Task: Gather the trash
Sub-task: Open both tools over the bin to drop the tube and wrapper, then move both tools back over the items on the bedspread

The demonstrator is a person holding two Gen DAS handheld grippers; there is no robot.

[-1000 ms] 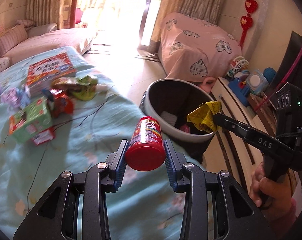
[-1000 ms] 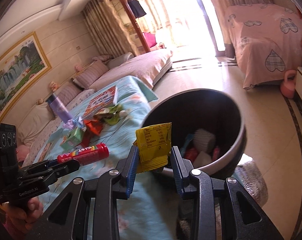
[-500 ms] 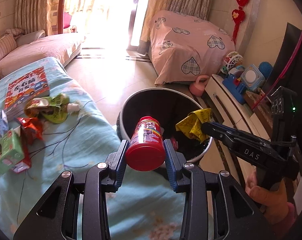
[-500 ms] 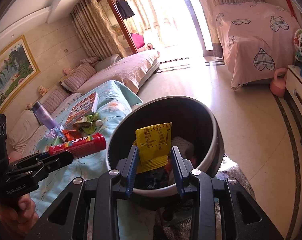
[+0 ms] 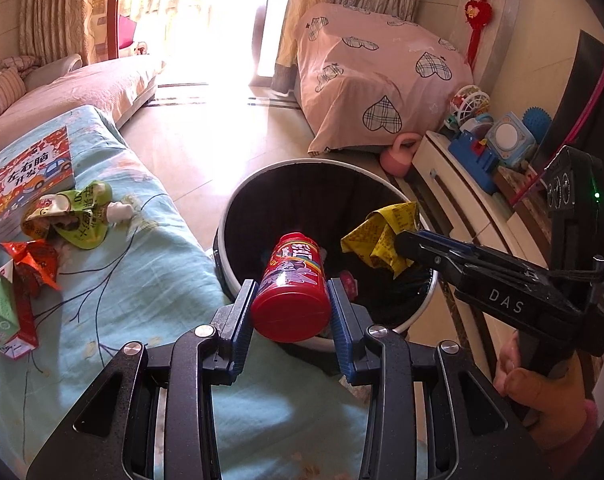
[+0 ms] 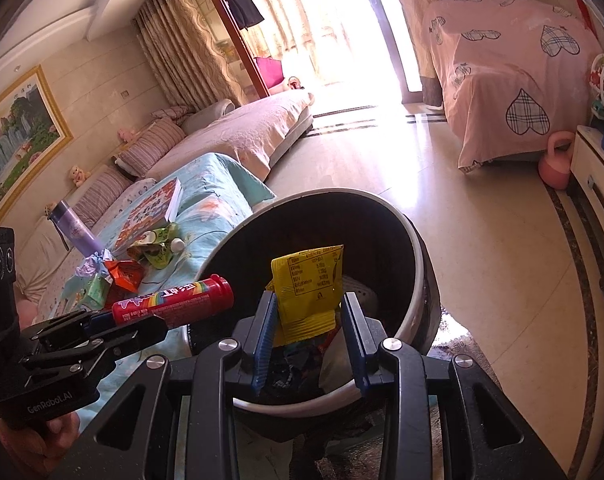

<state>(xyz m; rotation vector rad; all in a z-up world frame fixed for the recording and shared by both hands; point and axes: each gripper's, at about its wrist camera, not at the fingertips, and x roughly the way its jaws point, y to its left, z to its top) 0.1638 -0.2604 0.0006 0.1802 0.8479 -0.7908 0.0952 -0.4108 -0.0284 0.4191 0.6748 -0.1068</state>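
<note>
The tube (image 5: 292, 286) looks like glossy red plastic with a printed wrap. The yellow wrapper (image 6: 307, 292) is thin, creased foil-like film with a slight shine. The bin (image 5: 238, 220) has a smooth pale rim and a dark matt lining. Each hand-held gripper (image 5: 290, 314) (image 6: 307, 334) is speckled matt black plastic with ribbed blue pads (image 5: 244, 320) and bright metal screws. The bench (image 5: 134, 292) is draped in soft matt blue printed cloth. The floor (image 6: 481, 248) is polished and glossy. The book (image 5: 30, 172) has a shiny card cover. The crumpled packets (image 5: 70, 216) look like glossy film.
</note>
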